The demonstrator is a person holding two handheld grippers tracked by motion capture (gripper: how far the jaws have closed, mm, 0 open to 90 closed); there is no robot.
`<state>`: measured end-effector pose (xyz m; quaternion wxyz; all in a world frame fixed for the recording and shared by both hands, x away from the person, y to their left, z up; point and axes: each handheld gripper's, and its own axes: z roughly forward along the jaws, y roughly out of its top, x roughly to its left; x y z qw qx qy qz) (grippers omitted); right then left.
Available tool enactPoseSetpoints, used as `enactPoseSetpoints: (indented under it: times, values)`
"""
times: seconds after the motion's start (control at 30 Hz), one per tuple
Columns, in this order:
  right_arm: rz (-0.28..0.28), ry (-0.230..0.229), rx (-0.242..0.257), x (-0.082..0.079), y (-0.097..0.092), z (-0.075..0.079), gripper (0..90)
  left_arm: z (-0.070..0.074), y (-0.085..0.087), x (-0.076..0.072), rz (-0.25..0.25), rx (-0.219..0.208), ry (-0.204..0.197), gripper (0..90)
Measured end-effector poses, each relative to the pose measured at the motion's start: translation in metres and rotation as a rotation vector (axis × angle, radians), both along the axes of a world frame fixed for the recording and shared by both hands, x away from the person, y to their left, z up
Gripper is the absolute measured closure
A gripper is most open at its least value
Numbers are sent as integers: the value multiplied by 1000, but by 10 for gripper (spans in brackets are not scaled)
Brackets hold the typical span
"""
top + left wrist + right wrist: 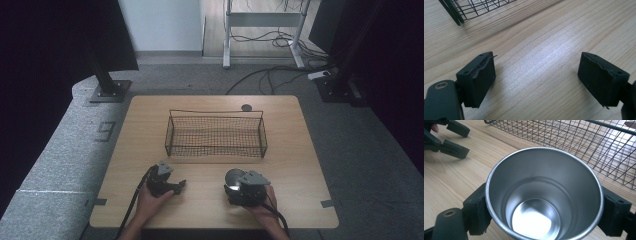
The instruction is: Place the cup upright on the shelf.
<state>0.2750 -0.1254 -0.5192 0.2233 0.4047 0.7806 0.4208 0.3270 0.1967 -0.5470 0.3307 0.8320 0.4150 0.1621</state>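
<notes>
A shiny steel cup [544, 195] stands upright and empty between the jaws of my right gripper [544, 210], which is shut on its sides. In the high view the cup [232, 177] sits at the front right of the wooden table [300, 165], just ahead of the right gripper [237, 188]. My left gripper [179, 186] rests at the front left, open, its two black pads [482, 76] wide apart over bare wood with nothing between them. The left gripper [455, 138] also appears far off in the right gripper view.
A black wire basket [216, 134] stands empty across the middle of the table, behind both grippers; its corner [461, 10] shows in the left gripper view. A small dark disc [246, 107] lies at the table's far edge. Cables and stand feet lie on the floor beyond.
</notes>
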Motion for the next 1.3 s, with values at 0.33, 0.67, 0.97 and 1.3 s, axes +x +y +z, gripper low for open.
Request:
enactPoseSetpoints:
  times: [0.33,0.67,0.97,1.3]
  values:
    - [20,10,-2,1,-2,0,177,0,0,0,0,0,0,145]
    - [28,3,16,0,-4,2,182,0,0,0,0,0,0,145]
    - [36,-11,46,-2,-8,9,183,0,0,0,0,0,0,145]
    - [56,-31,63,-2,-11,22,183,0,0,0,0,1,0,146]
